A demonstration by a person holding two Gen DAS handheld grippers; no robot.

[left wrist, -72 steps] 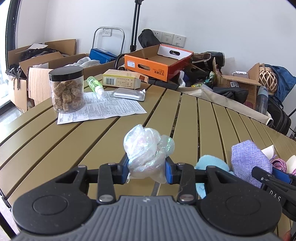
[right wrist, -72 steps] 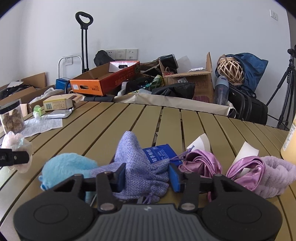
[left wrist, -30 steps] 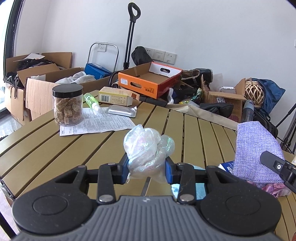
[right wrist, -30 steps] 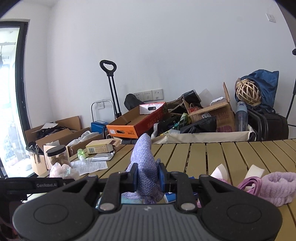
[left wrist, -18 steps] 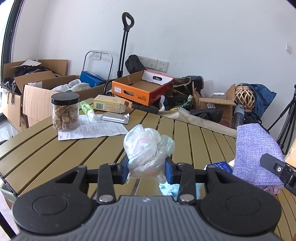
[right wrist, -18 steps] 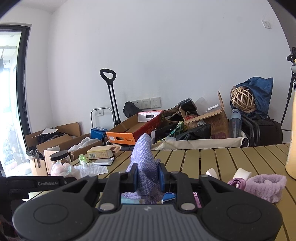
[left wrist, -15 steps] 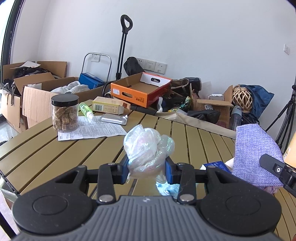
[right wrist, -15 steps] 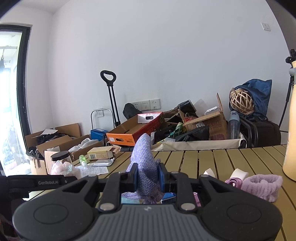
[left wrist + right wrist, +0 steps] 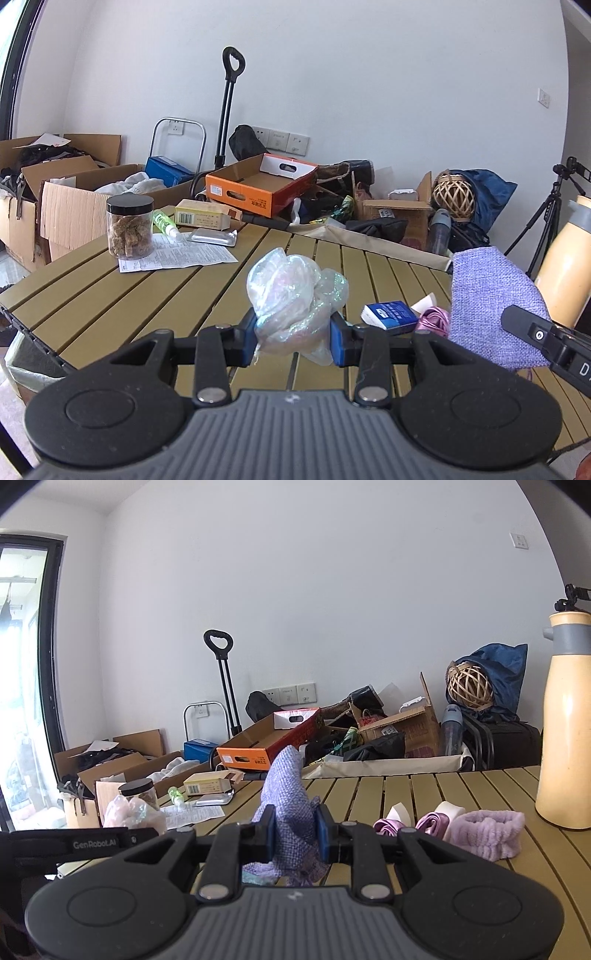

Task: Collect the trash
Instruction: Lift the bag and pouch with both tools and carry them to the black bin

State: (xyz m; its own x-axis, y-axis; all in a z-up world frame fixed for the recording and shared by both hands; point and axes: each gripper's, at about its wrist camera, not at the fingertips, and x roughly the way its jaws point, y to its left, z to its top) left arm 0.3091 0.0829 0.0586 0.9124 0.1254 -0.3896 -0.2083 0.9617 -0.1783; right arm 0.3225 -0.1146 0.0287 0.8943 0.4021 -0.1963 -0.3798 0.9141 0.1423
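Two pieces have been picked up and are held clear above the slatted table (image 9: 110, 295). A crumpled wad of clear iridescent plastic (image 9: 295, 291) is pinched between the narrowly parted jaws of the left gripper (image 9: 293, 341). A purple woven pouch (image 9: 288, 805) is clamped in the right gripper (image 9: 294, 830), whose jaws are drawn almost fully together on the cloth. Neither piece has yet been dropped anywhere, so the collecting is judged to be partly done, with disposal left.

What may be a lined bin (image 9: 26, 363) is glimpsed below the near left edge of the table, though too little of it is shown to be sure.

Left on the table to the right are a small blue packet (image 9: 391, 314), pink ribbon (image 9: 434, 319) with scraps of white paper, and a fluffy lilac band (image 9: 487, 832). At the far left stand a black-lidded jar (image 9: 129, 225), a printed sheet (image 9: 177, 254), a green bottle, a carton and a foil pack. A tall cream bottle (image 9: 565, 716) stands at the far right. Nothing is seen directly between the held pieces and the near left edge.
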